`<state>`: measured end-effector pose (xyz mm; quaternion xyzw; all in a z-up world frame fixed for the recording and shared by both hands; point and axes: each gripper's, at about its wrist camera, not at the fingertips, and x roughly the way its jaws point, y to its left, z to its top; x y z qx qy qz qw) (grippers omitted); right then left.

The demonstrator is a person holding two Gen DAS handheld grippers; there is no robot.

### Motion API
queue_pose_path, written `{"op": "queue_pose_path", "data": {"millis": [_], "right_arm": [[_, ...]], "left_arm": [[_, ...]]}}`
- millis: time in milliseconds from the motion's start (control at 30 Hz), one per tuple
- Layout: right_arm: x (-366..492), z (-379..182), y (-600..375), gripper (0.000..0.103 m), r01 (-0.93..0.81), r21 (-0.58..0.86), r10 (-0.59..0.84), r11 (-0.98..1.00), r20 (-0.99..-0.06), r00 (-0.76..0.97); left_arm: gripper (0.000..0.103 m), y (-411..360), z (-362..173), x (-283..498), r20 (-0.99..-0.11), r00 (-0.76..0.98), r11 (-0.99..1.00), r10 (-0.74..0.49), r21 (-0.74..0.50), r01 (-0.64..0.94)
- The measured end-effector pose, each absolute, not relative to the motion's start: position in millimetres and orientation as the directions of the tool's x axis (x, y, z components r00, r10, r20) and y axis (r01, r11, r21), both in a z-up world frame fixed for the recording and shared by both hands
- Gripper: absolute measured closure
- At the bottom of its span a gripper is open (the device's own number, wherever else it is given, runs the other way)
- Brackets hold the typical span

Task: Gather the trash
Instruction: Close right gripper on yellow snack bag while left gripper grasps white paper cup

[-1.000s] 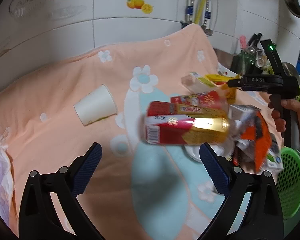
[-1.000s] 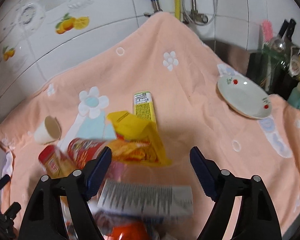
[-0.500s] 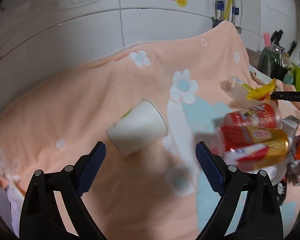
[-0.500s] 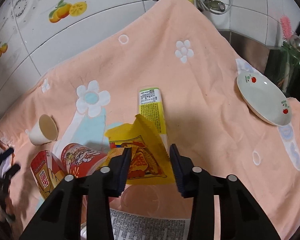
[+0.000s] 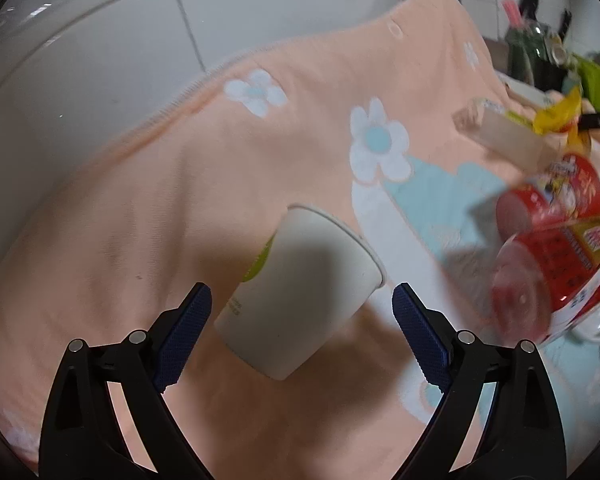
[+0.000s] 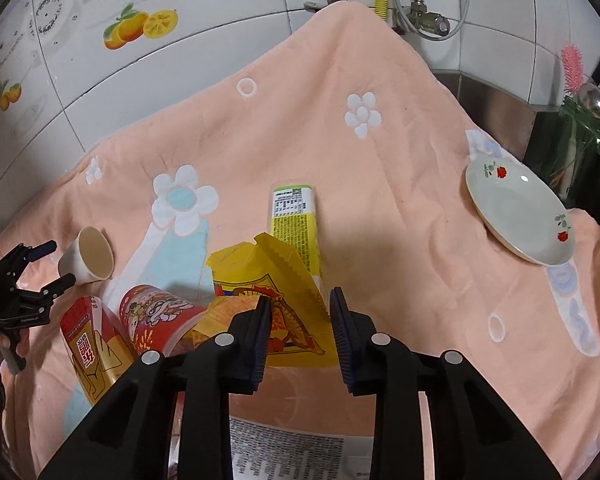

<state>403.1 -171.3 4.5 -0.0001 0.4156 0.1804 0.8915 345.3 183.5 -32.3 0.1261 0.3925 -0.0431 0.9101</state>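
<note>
Now paper cup tipped over, between spread left gripper fingers

dim, motion-blurred, fisheye-warped edges

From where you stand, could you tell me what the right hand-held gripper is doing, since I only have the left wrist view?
Observer: The right hand-held gripper has just been closing its jaws, and the yellow snack bag is pinched between them.
Operator: Thank you. Is the paper cup ahead of me empty?
Observer: Its mouth faces the right camera, and it looks empty inside.
Operator: Is anything lying further right?
Observer: A flowered plate lies on the peach cloth, apart from the trash.
</note>
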Motion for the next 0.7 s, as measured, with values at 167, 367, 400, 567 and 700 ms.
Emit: {"op": "queue_pose_path", "data": {"millis": [167, 367, 400, 567, 700], "right_arm": [[405, 5, -175, 0.071, -0.320, 0.160, 0.327, 0.934, -0.744, 0.582], [410, 3, -164, 0.036, -0.325, 0.103, 0.290, 0.940, -0.743, 0.603], [413, 2, -162, 0.031, -0.324, 0.099, 0.285, 0.941, -0.746, 0.602], [428, -7, -158, 0.029, -0.326, 0.139, 0.311, 0.935, -0.763, 0.567], [437, -18, -151, 0.047, -0.326, 0.156, 0.311, 0.932, -0.807, 0.503]], "left_arm": [[0.013, 183, -43, 354, -0.744, 0.668, 0.956, 0.022, 0.211, 0.204], [0.023, 183, -47, 358, -0.732, 0.681, 0.954, 0.025, 0.220, 0.202], [0.023, 185, -46, 358, -0.731, 0.682, 0.957, 0.018, 0.210, 0.199], [0.035, 187, -44, 358, -0.719, 0.695, 0.963, 0.006, 0.191, 0.190], [0.041, 184, -40, 354, -0.711, 0.704, 0.966, -0.009, 0.176, 0.190]]}}
